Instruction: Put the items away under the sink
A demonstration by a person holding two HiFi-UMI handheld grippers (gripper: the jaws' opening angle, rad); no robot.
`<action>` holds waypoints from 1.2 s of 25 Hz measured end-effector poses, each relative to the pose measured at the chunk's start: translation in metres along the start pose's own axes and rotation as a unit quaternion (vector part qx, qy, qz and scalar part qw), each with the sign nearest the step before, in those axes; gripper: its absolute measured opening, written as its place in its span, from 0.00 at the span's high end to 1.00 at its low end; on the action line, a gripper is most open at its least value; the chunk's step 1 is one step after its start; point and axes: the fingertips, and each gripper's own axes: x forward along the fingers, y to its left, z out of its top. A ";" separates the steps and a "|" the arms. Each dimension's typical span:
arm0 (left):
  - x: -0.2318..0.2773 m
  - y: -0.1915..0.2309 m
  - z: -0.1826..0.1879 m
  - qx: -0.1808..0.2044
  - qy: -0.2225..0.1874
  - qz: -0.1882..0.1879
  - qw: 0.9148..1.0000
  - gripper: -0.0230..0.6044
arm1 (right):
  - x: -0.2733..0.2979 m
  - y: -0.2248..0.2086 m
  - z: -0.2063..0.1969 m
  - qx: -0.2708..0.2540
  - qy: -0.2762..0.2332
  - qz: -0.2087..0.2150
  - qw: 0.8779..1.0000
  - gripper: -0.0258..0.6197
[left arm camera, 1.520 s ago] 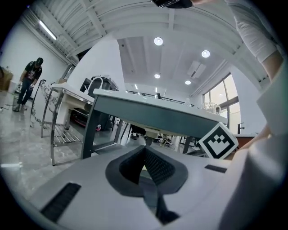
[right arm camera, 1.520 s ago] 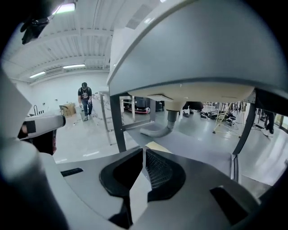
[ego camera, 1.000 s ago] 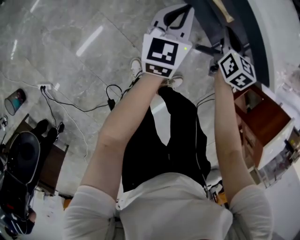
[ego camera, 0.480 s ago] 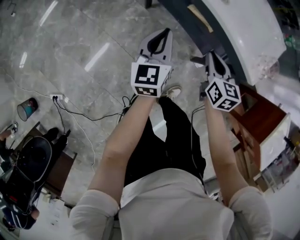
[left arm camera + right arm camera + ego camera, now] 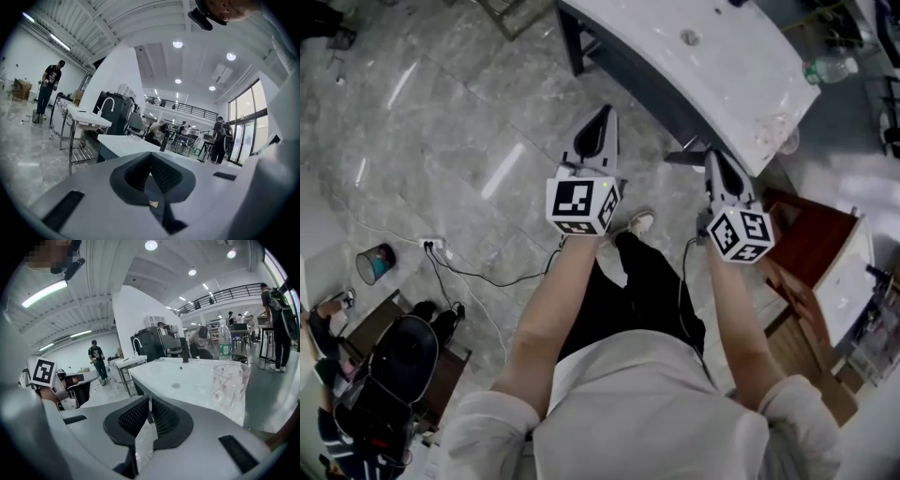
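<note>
head view shows the left gripper [image 5: 603,116] and right gripper [image 5: 713,159] side by side, both with jaws together and empty, the white desk [image 5: 712,66] just ahead.

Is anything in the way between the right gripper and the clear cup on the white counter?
Nothing visible does. The clear cup stands near the white counter's edge, and only bare surface and air separate it from the right gripper, shut and empty.

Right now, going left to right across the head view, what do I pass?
small round bin → power strip → left gripper → shoe → right gripper → brown wooden cabinet
</note>
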 end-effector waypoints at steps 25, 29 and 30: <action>-0.079 -0.076 0.222 0.081 -0.143 -0.080 0.983 0.96 | -0.127 -0.048 0.204 -0.065 -0.200 -0.018 0.977 0.89; -0.090 -0.089 0.226 0.103 -0.138 -0.087 0.981 0.96 | -0.146 -0.045 0.221 -0.073 -0.220 -0.019 0.973 0.89; -0.094 -0.090 0.227 0.108 -0.139 -0.085 0.981 0.96 | -0.152 -0.045 0.225 -0.076 -0.224 -0.020 0.971 0.89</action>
